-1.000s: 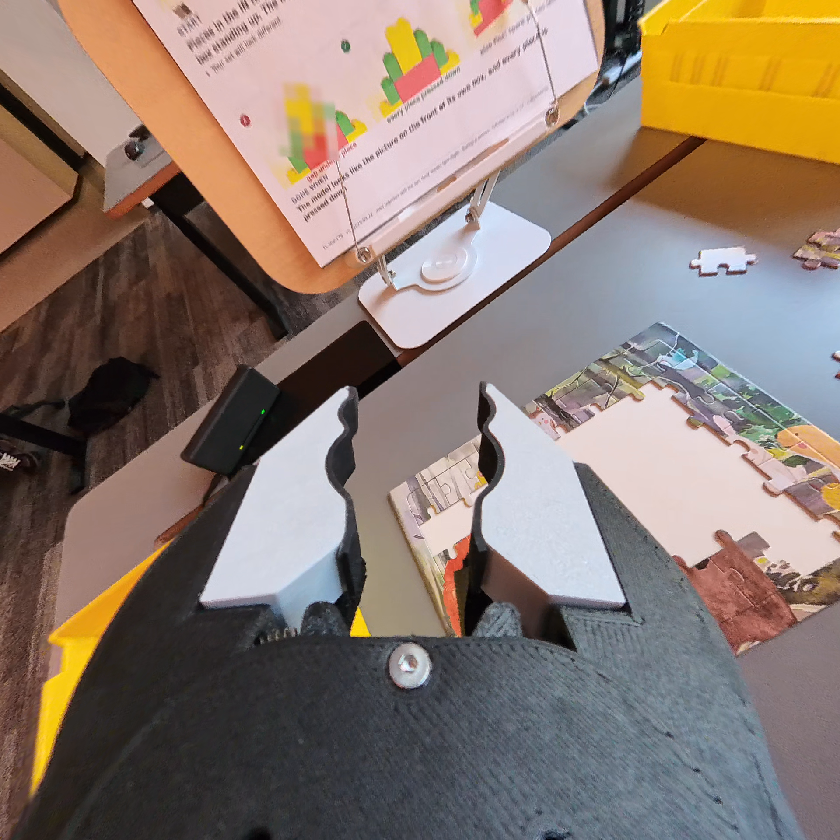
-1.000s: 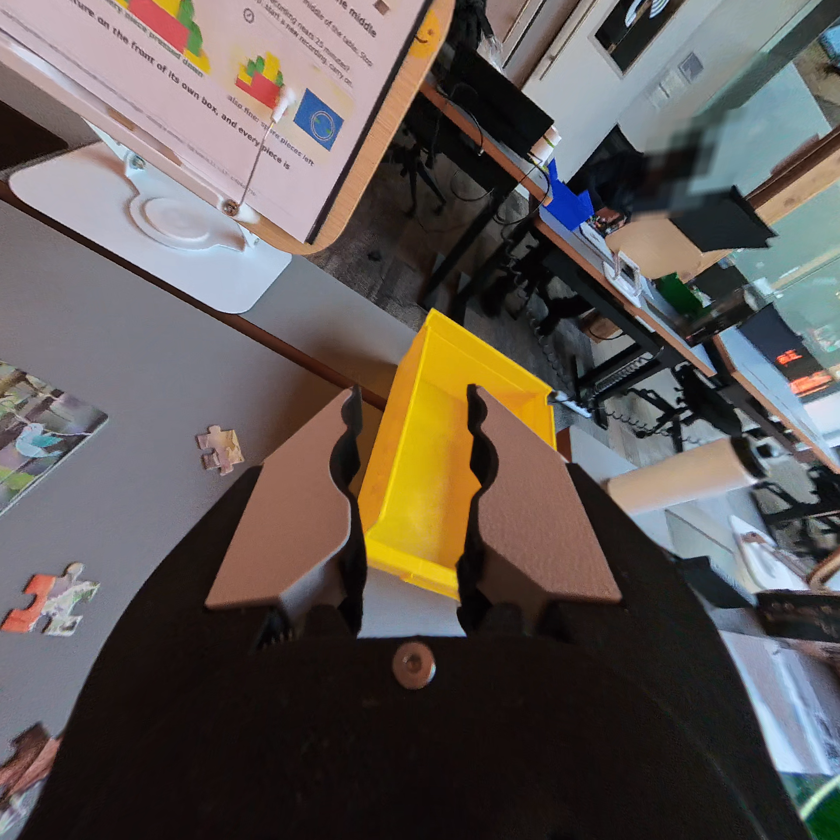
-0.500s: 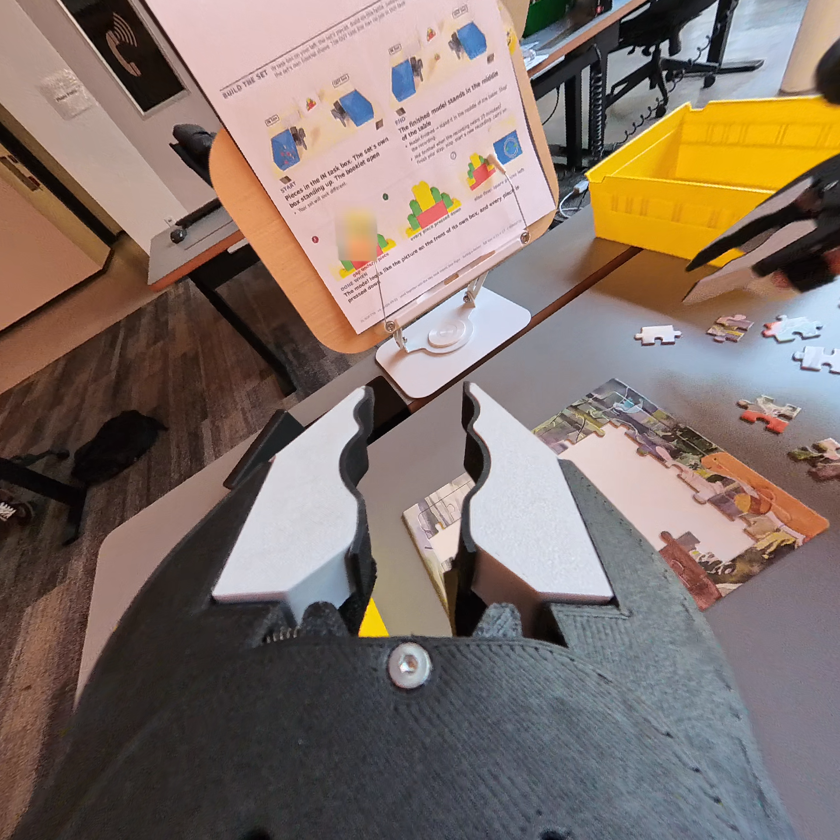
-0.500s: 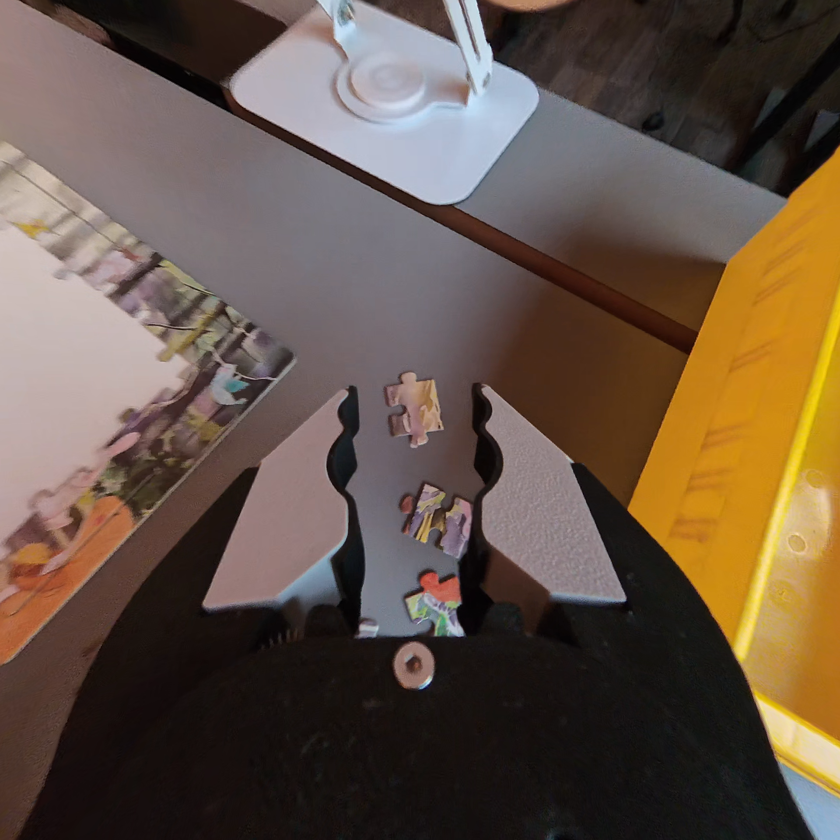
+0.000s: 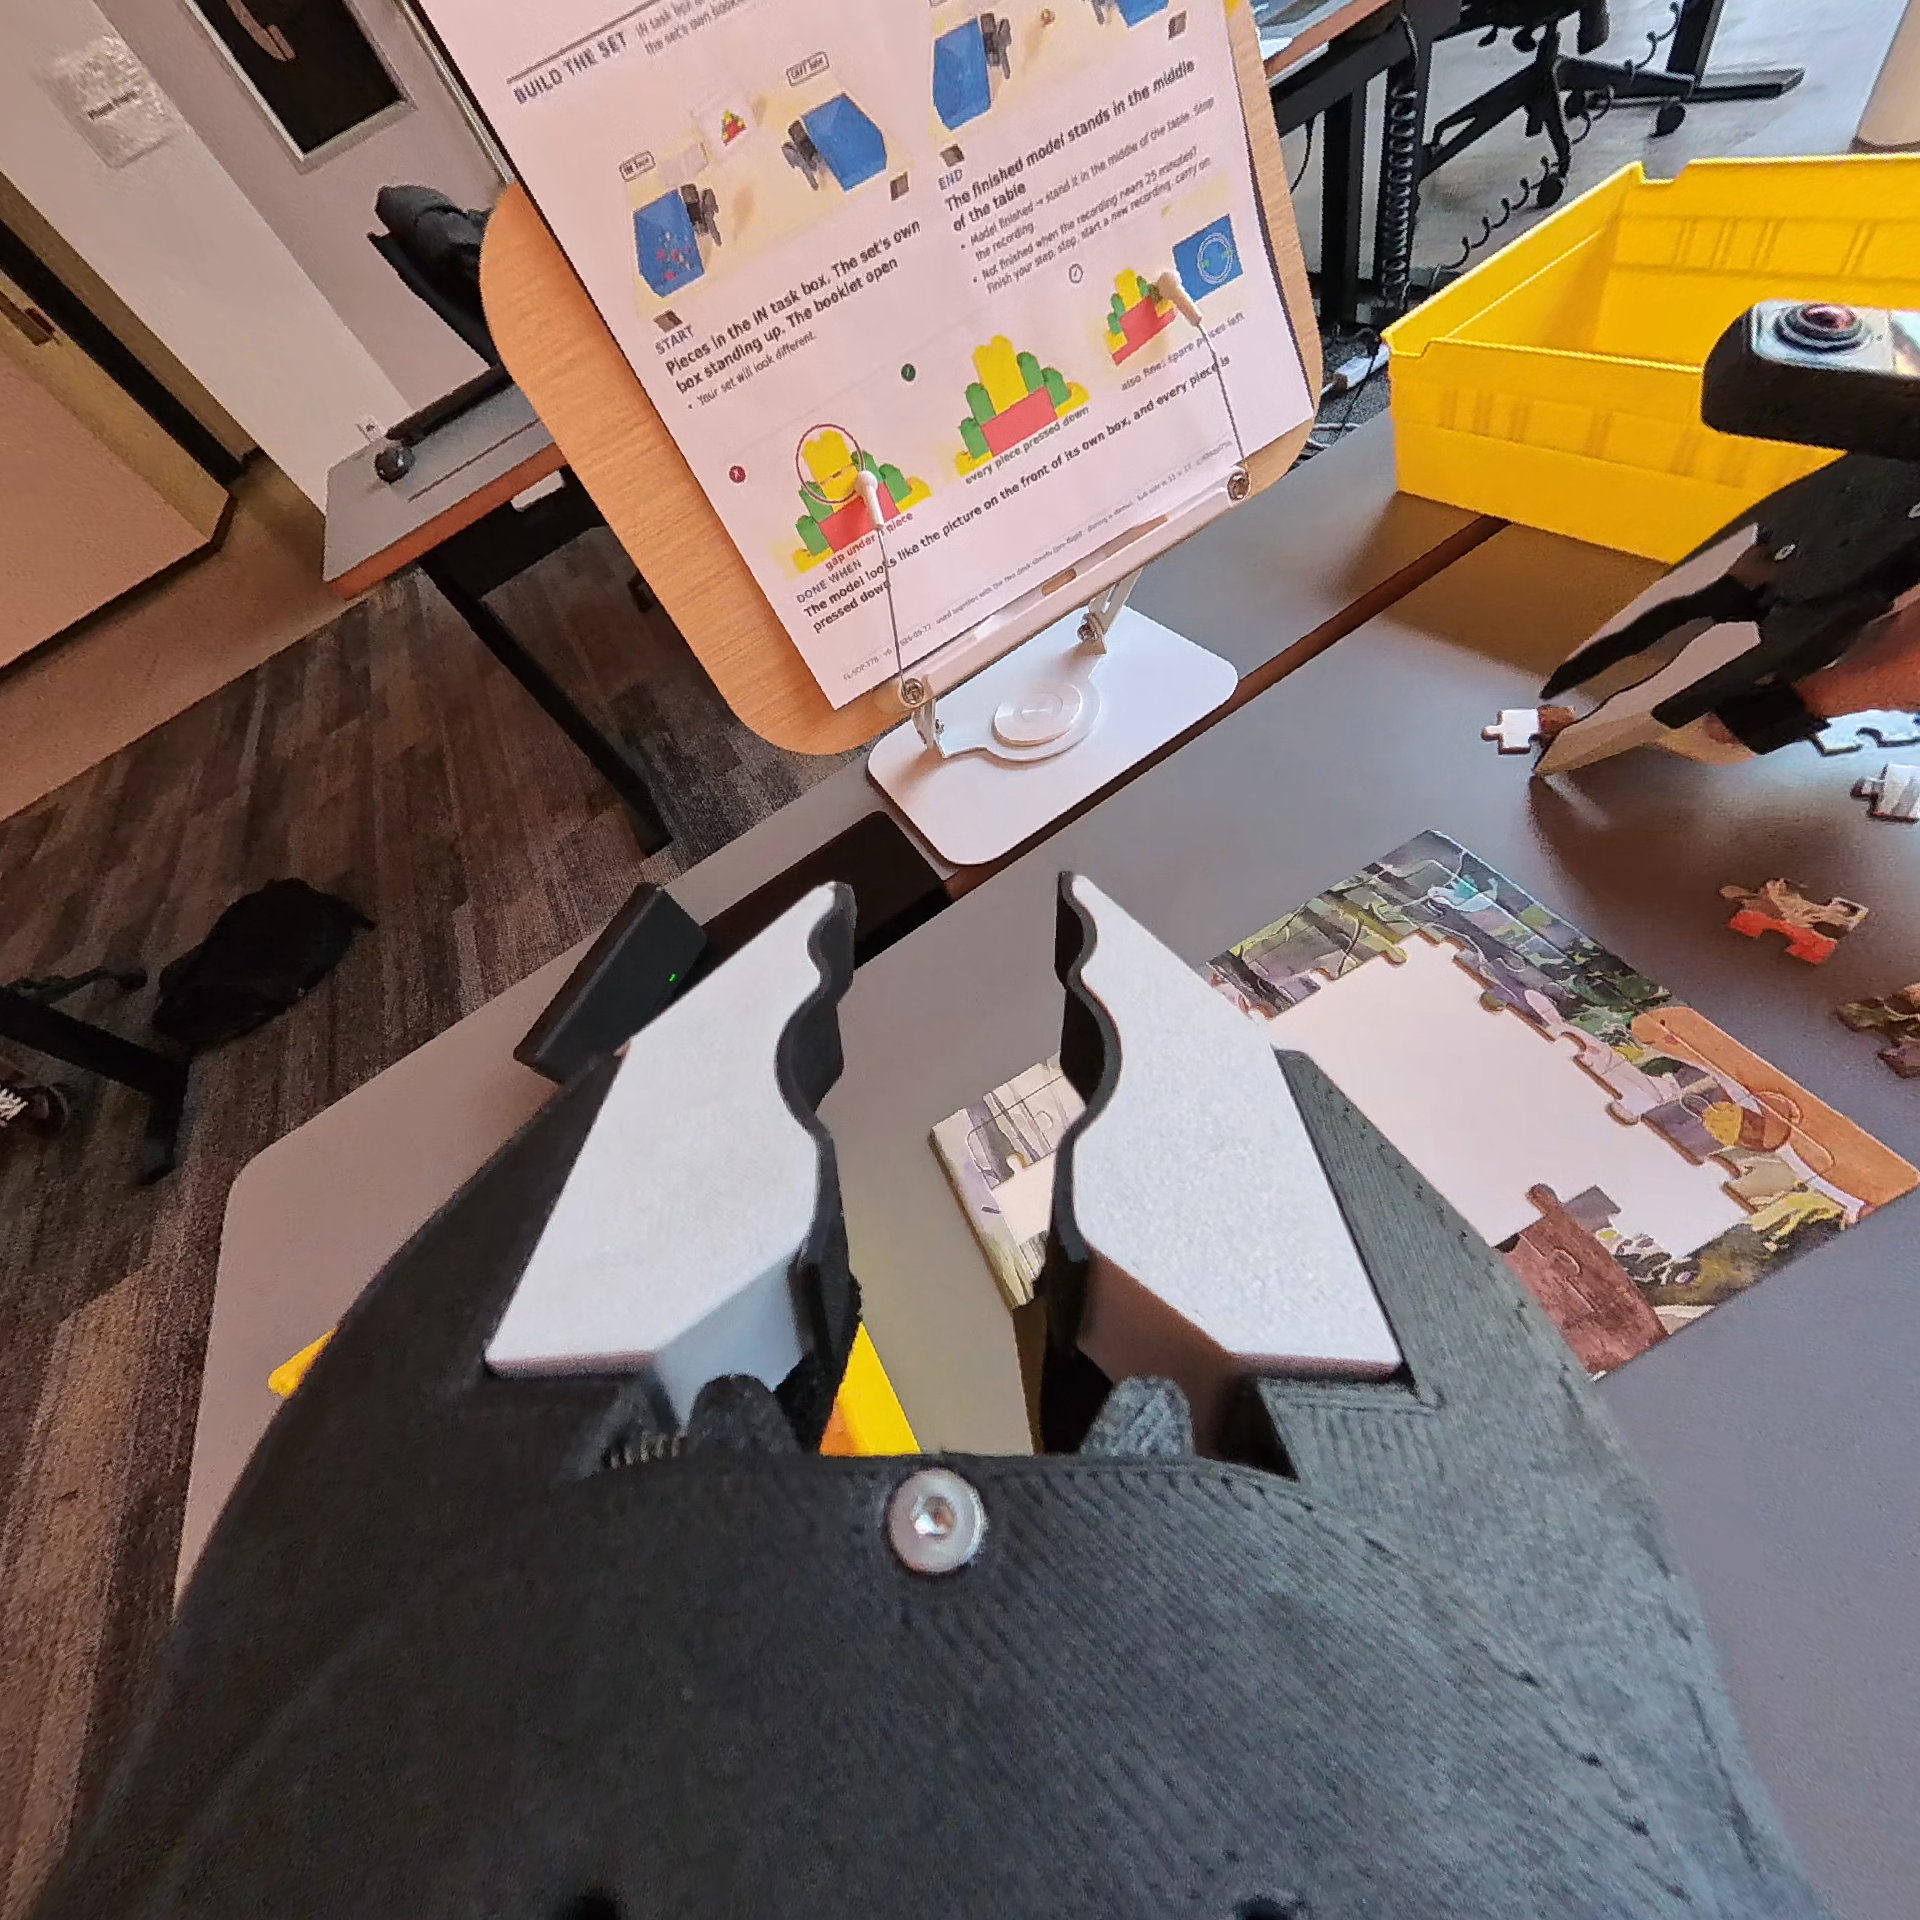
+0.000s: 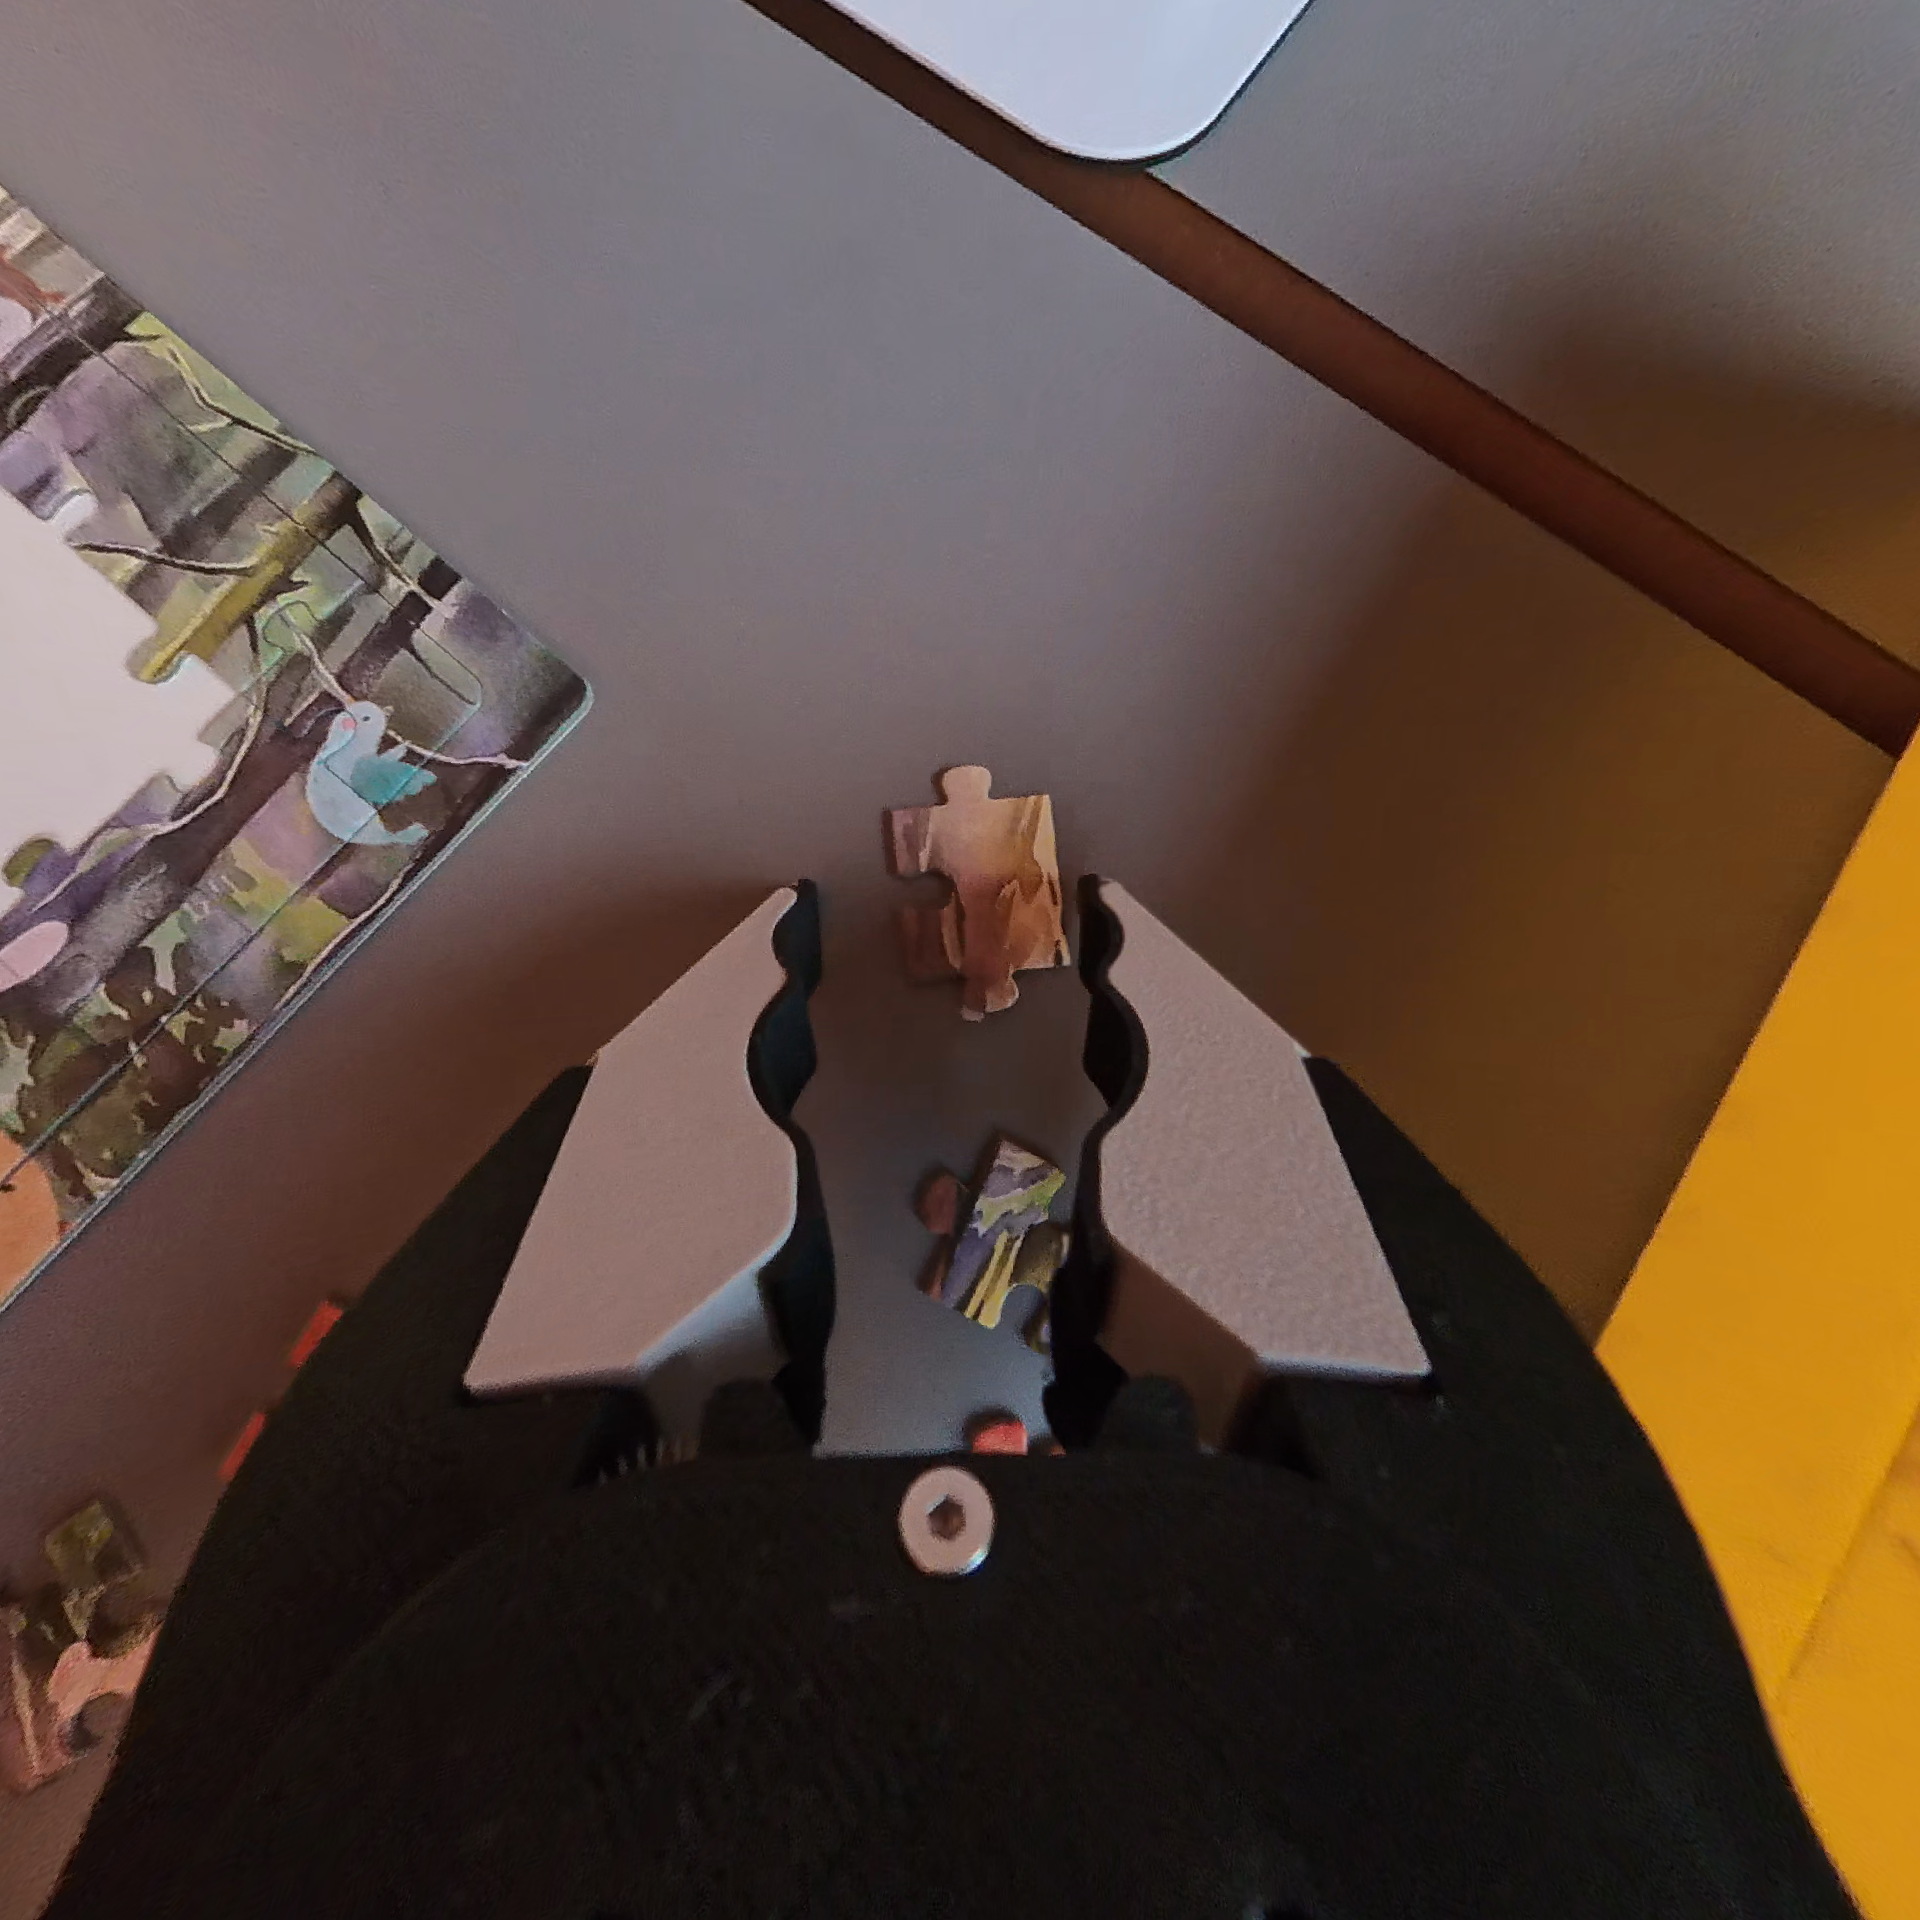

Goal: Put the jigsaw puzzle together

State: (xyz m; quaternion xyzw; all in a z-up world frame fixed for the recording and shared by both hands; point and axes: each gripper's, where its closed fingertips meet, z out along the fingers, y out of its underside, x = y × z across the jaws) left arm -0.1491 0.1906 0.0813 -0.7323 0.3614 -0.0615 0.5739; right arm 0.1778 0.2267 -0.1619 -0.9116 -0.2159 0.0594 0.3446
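Whereas the right wrist view a second ago faced a yellow bin and the room beyond, it now looks almost straight down at the grey table [image 6: 935, 436], and the right gripper [image 6: 948, 894] has dropped close to the loose pieces. Half a second ago three pieces lay in its gap; now a tan piece [image 6: 982, 891] sits between the fingertips, a purple-and-green piece [image 6: 1000, 1236] lies farther back in the gap, and only a red sliver shows at the base. The left gripper [image 5: 954, 904] has kept its place above the near-left end of the table, though its view has tilted up from a second ago.

Only the left wrist view shows the paper sheet on its wooden stand [image 5: 894, 343], the whole puzzle board [image 5: 1455, 1101] with its white unfilled centre, and the right gripper [image 5: 1558, 727] seen from outside, tips at the table by a pale piece [image 5: 1513, 727]. Only the right wrist view shows the bird on the board's corner [image 6: 358, 774].

Both sets of jaws stand parted and hold nothing. The right fingers flank the tan piece; contact cannot be judged. The left jaws hang over bare table beside the board. The yellow bin [image 5: 1621, 374] stands beyond the loose pieces.
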